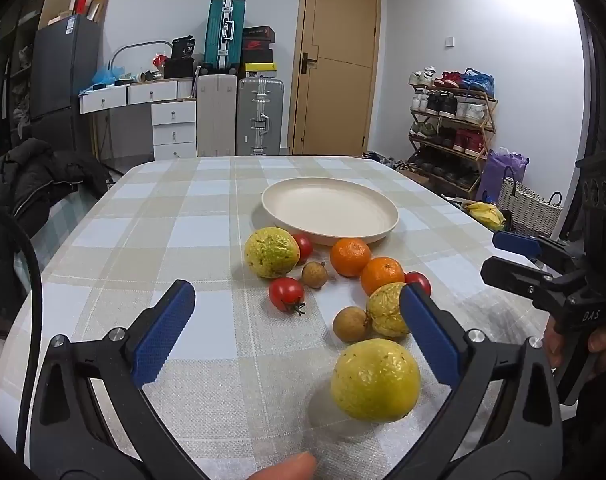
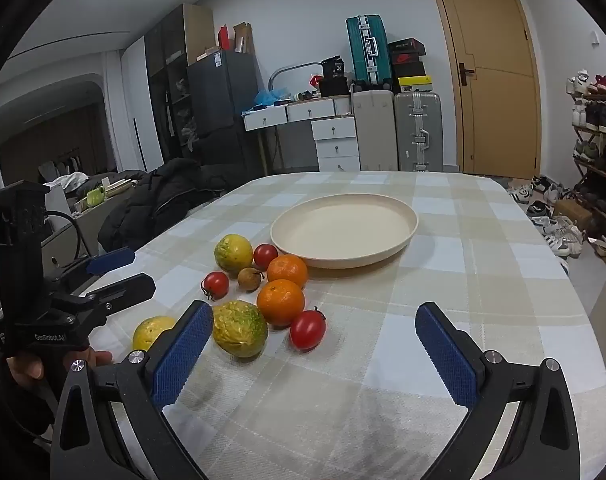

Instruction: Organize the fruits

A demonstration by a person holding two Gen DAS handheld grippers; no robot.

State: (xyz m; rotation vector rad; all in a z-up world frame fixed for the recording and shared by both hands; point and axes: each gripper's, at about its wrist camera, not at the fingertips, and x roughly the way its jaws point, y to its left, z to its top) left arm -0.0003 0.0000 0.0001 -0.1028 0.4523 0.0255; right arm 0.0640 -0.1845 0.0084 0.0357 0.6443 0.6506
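Observation:
A cream plate (image 1: 383, 216) (image 2: 407, 216) sits bare on the checked tablecloth. In front of it lie loose fruits: three yellow-green passion fruits, the nearest (image 1: 375, 380) (image 2: 151, 330), two oranges (image 1: 350, 257) (image 2: 281, 302), three red tomatoes, one (image 1: 286, 294) (image 2: 307, 330), and two brown longans (image 1: 314, 275) (image 2: 249, 279). My left gripper (image 1: 299, 332) stands open above the table, the nearest passion fruit low between its blue pads, untouched. My right gripper (image 2: 315, 356) is open over bare cloth, right of the fruits, and shows at the side (image 1: 515, 256) in the left wrist view.
A dark jacket (image 1: 35, 184) lies at the table's left edge. Behind the table stand suitcases (image 1: 259, 116), white drawers (image 1: 173, 128) and a door (image 1: 335, 64). A shoe rack (image 1: 451, 120) and bags are at the right. A fingertip (image 1: 287, 468) shows at the bottom.

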